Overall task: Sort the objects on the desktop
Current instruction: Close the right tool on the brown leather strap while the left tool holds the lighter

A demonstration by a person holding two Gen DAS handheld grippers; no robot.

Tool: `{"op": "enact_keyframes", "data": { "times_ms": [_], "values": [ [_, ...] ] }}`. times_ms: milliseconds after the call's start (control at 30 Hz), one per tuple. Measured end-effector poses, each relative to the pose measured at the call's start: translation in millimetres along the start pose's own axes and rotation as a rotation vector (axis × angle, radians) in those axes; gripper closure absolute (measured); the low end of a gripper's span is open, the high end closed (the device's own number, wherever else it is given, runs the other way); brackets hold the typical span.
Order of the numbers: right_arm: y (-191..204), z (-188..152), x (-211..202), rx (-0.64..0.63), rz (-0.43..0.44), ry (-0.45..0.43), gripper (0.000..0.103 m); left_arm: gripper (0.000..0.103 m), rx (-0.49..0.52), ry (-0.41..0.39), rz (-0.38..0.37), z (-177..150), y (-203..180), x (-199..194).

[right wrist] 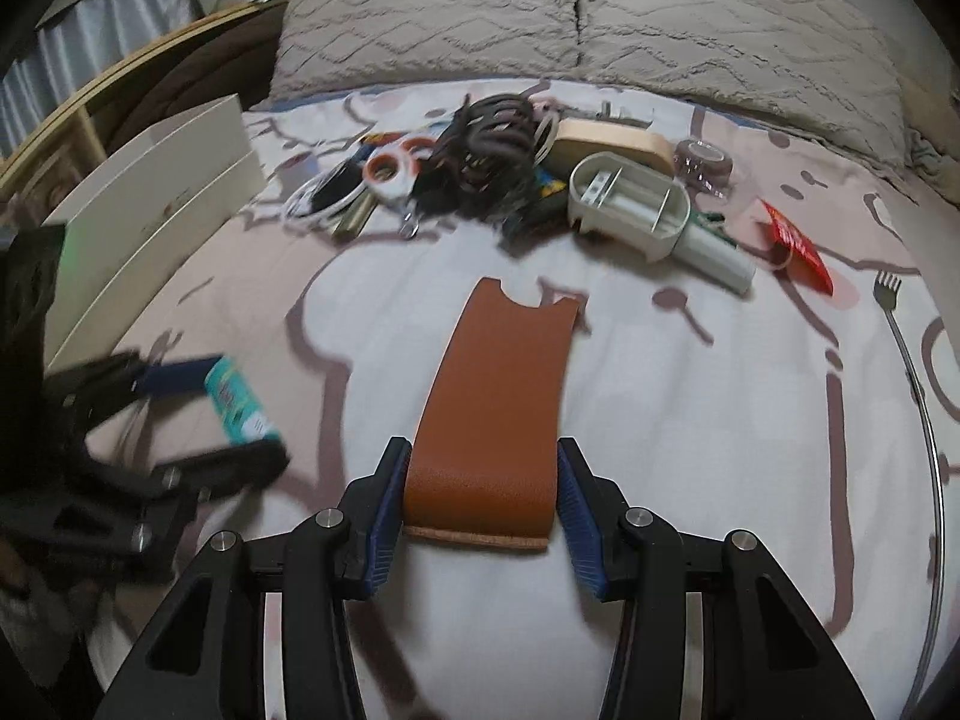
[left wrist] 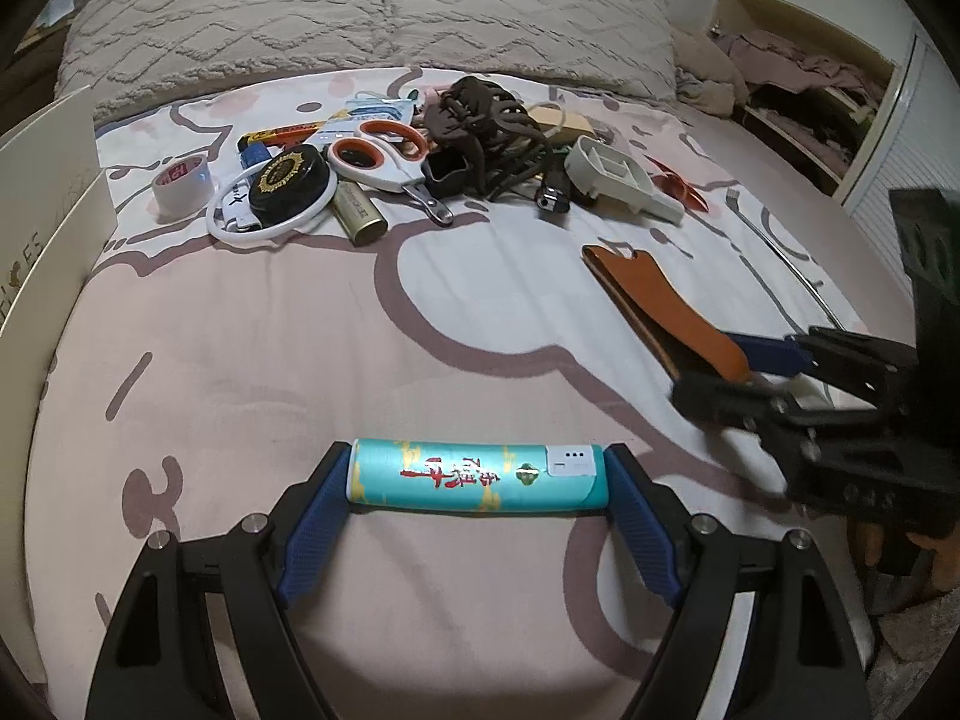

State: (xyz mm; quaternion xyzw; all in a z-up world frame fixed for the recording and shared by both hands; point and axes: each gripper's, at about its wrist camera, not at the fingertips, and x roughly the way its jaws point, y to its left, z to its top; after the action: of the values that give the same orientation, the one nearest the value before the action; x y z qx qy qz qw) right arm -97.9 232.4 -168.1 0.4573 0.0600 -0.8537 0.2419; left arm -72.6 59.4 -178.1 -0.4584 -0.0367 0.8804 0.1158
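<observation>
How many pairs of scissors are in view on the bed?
1: the orange-handled scissors lie in the pile near the pillow, between the black round tin and the brown cord bundle. The pile may hide more.

Red Chinese characters on teal tube [left wrist: 474, 477], "ES" on white box [left wrist: 36, 240]

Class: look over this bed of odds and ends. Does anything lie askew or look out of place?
Yes. The scissors, tape roll, black tin and dark cord tangle lie heaped near the pillow, overlapping rather than sorted. A fork-tipped metal rod lies alone, apart from the heap, at the bed's right side.
</observation>
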Motion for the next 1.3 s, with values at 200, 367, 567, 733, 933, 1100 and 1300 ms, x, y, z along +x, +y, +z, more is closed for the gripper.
{"op": "enact_keyframes", "data": {
  "times_ms": [200, 367, 567, 733, 933, 1100, 1300],
  "values": [
    [9, -18, -12, -0.023, -0.008, 0.014, 0.054, 0.021, 0.043, 0.018, -0.014, -7, -2, -6],
    [9, -23, -20, 0.007, -0.047, 0.0, 0.052, 0.02, 0.061, 0.019, 0.0, -9, -5, -5],
    [6, -11, -19, 0.033, -0.077, -0.026, 0.001, 0.02, 0.07, 0.019, 0.01, -10, -6, -4],
    [2, 19, -14, 0.103, -0.056, -0.052, 0.001, 0.02, 0.07, 0.019, 0.009, -10, -6, -3],
    [-6, 33, 21, 0.134, -0.101, 0.022, 0.001, 0.02, 0.077, 0.019, 0.018, -9, -7, -2],
    [-5, 31, 39, 0.113, -0.156, 0.059, 0.0, 0.02, 0.074, 0.014, 0.026, -10, -8, -1],
    [-4, 24, 42, 0.109, -0.165, 0.031, 0.0, 0.02, 0.062, -0.012, 0.049, -13, -10, -1]
  ]
}}
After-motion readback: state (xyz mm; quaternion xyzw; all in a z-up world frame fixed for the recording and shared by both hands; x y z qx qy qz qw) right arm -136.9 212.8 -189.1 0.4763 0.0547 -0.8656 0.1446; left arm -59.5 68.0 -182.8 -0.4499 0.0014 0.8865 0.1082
